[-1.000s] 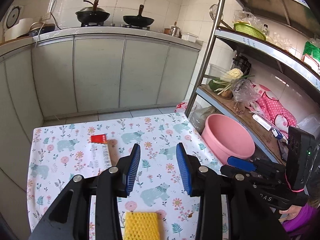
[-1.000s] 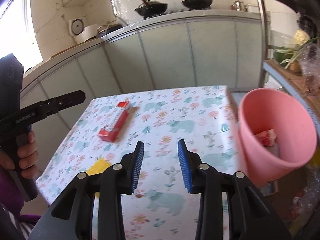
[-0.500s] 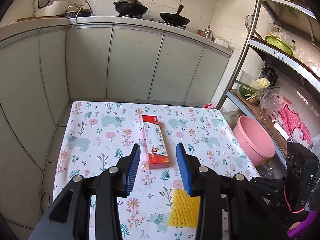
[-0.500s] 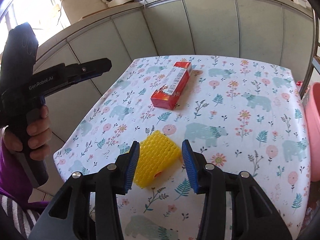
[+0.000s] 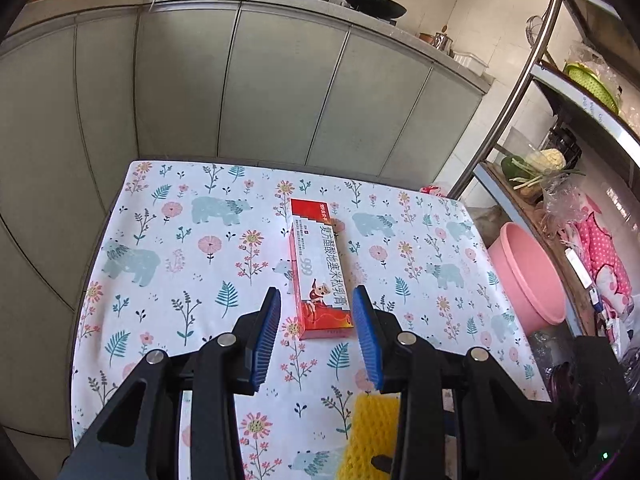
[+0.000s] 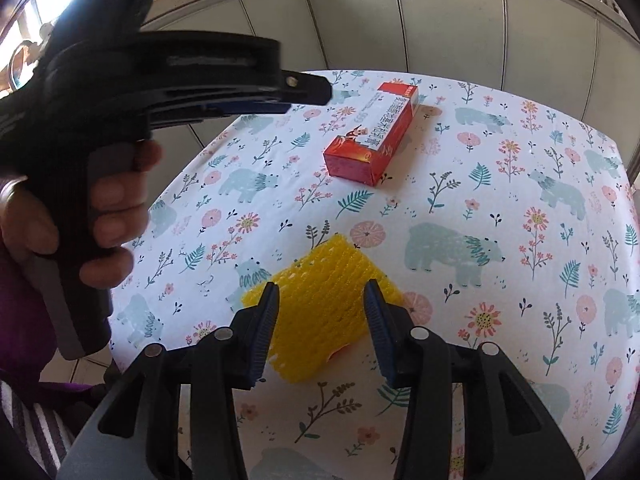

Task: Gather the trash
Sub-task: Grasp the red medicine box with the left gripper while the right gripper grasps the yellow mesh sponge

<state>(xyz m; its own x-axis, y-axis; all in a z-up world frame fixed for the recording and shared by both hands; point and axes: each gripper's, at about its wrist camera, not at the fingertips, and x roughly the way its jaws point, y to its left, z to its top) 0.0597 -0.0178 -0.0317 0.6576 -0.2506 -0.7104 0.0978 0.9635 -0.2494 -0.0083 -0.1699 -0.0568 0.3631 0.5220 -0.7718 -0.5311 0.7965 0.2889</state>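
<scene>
Tablecloth: box nearer, seemingly ungripped.

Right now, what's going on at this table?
A person is clearing trash with two handheld grippers. The left gripper is lined up on the red medicine box, jaws open either side of its near end. The right gripper, whose jaws have just been opening, straddles the yellow foam net. Neither is gripped yet; the pink basin waits beside the table.

Both wrist views look steeply down (close) onto one table.
</scene>
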